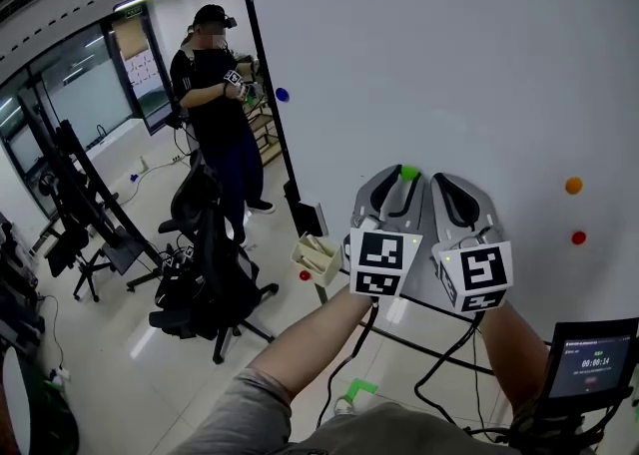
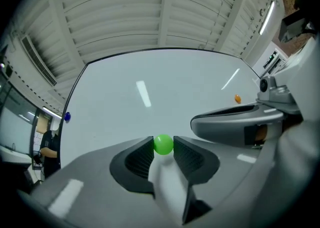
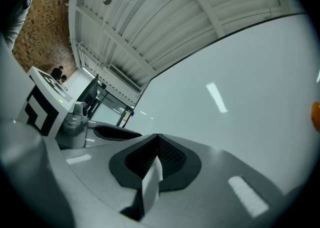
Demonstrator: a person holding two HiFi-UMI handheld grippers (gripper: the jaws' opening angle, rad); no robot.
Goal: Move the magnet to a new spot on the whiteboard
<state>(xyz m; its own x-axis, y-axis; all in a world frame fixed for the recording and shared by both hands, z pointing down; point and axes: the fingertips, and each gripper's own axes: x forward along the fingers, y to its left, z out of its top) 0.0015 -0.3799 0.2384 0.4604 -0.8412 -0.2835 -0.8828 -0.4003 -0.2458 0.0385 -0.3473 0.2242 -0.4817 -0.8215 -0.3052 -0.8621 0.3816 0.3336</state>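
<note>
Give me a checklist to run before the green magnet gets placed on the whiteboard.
1. Grip: green magnet pinched between the left gripper pads: ok.
2. Other hand: right gripper shut, empty, beside the left: ok.
3. Bare whiteboard ahead of the jaws: ok.
4. Target area free of the orange magnet, red magnet and blue magnet: ok.
5. Magnet touching the board: cannot tell.

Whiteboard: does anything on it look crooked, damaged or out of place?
Nothing stands out. The whiteboard looks clean; a blue magnet, orange magnet and red magnet sit on it. The green magnet is pinched in the left hand-held gripper.
</note>
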